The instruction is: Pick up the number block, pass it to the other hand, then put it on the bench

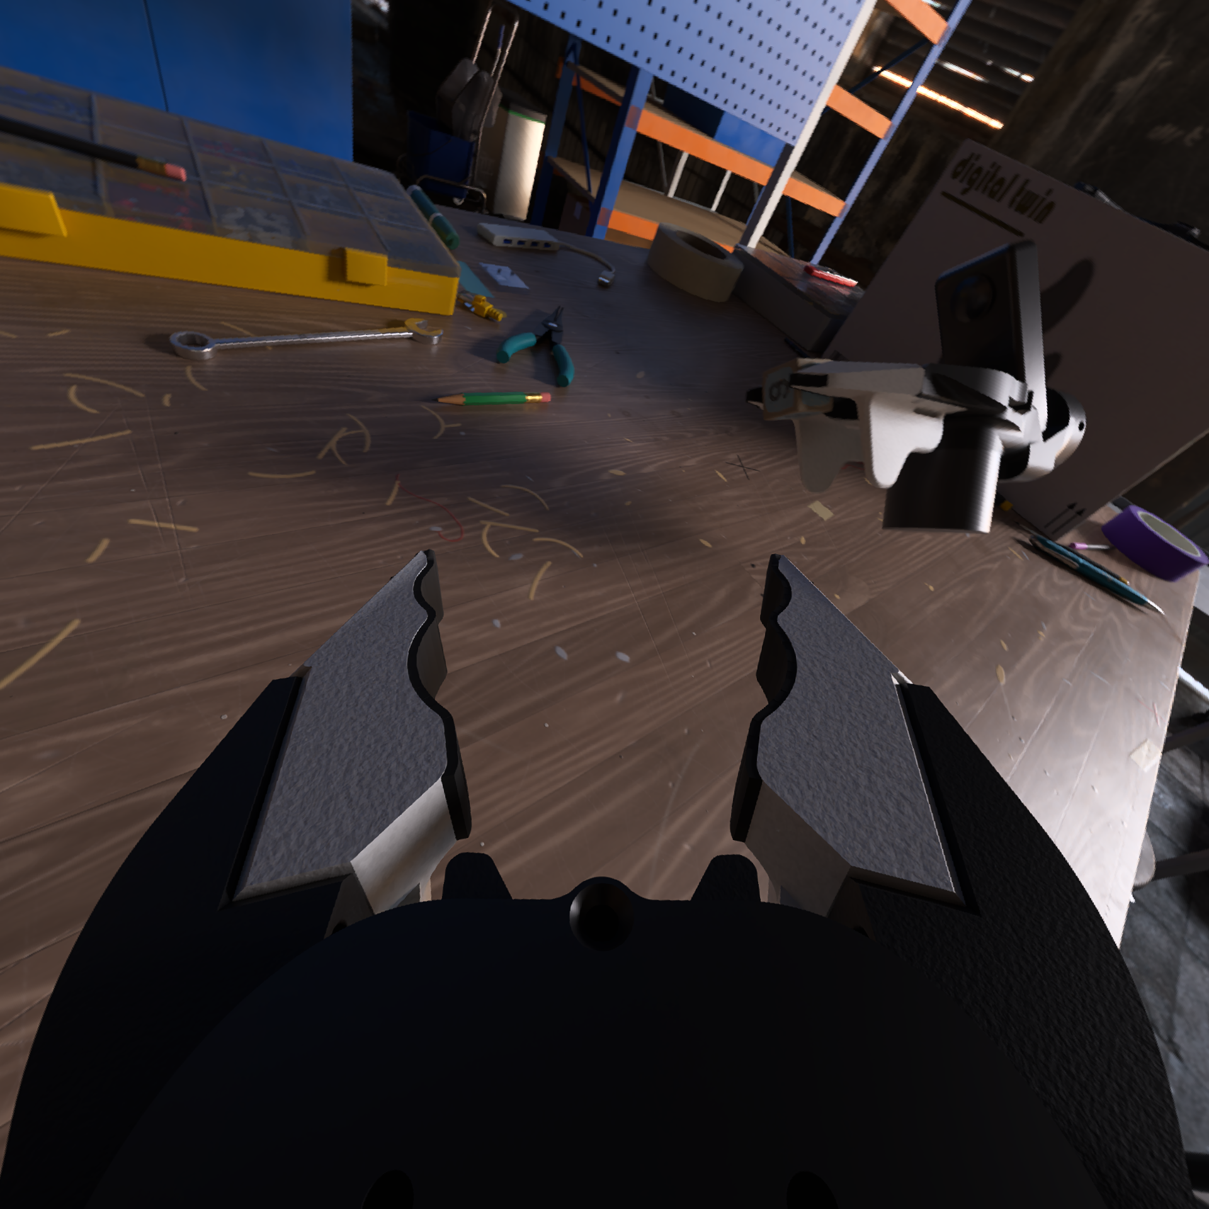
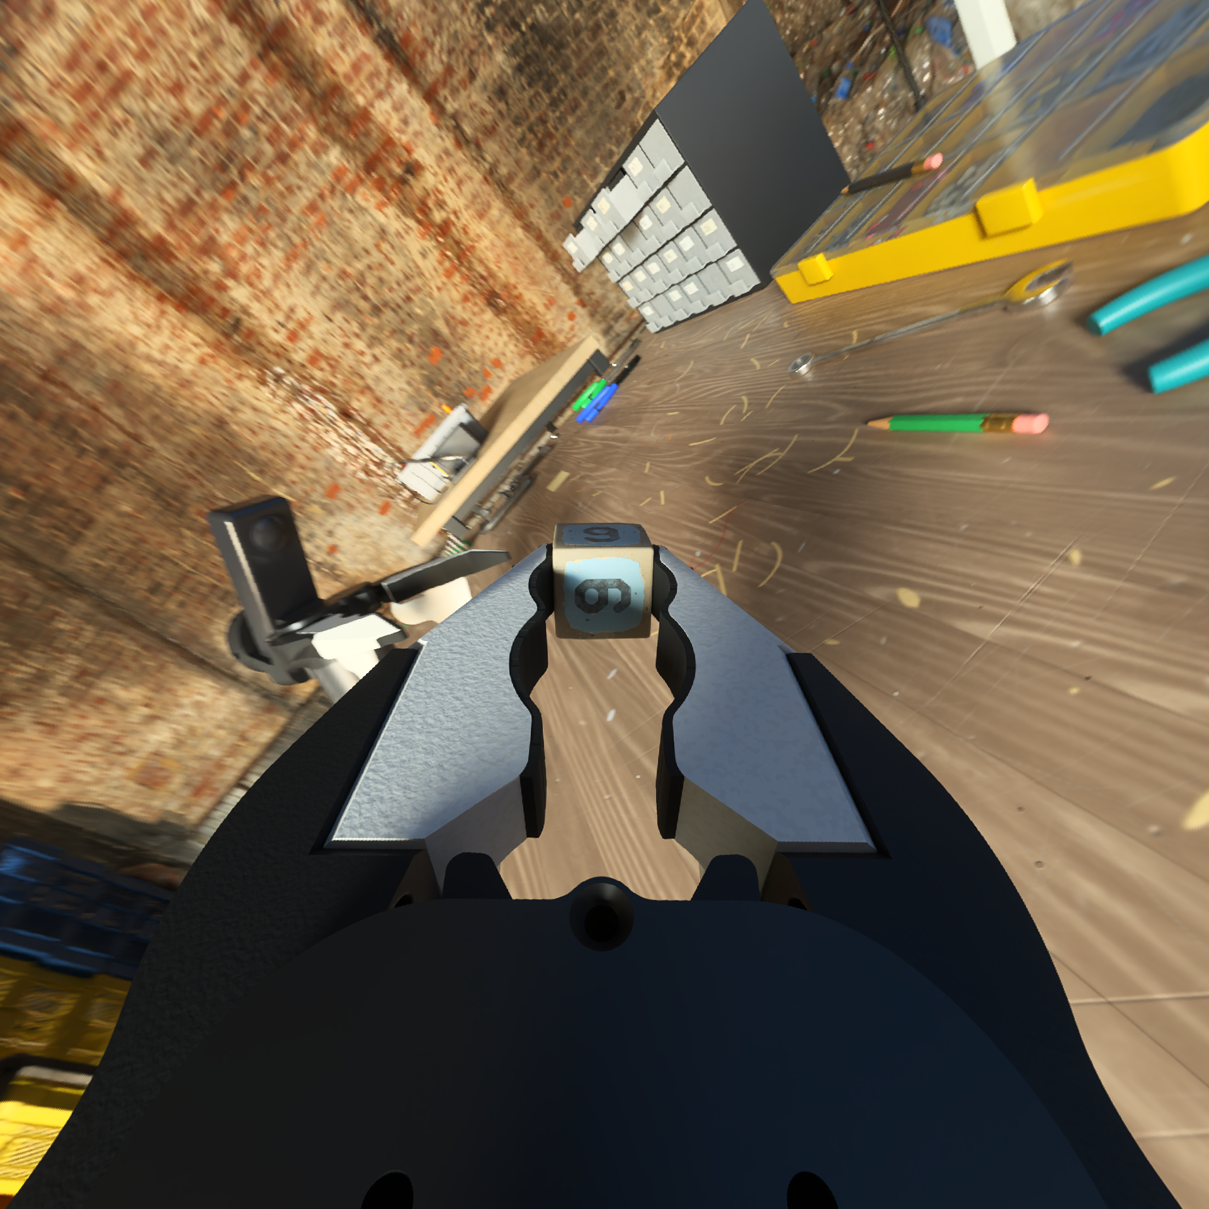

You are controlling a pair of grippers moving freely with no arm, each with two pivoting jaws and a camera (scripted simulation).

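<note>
Left wrist view first: the left gripper (image 1: 598, 569) hangs above the bench (image 1: 589, 687) with its fingers spread wide and nothing between them, just wood grain and shavings underneath. Off to the right and higher up, the right gripper (image 1: 775, 392) floats sideways with the block (image 1: 782, 396) pinched at its tips, clear of the bench top. Only a sliver of the block shows from here, so I can't say how squarely it sits in there. Farther back on the bench there's a spanner (image 1: 297, 339), teal pliers (image 1: 540, 347) and a green pencil (image 1: 497, 398), with a yellow case (image 1: 229, 258) behind the spanner. A purple tape roll (image 1: 1155, 543) sits near the right edge.

Right wrist view: the right gripper (image 2: 602, 579) is clamped on the block (image 2: 602, 595), one finger pressing each side, right out at the tips. It's a pale wooden cube with light blue faces carrying a dark digit. The bench (image 2: 916, 654) runs tilted below it. The left gripper (image 2: 451, 569) shows to the left, near but not touching the block. The pencil (image 2: 958, 423), spanner (image 2: 916, 327) and case (image 2: 981, 242) lie off to the upper right, well apart from the block.
</note>
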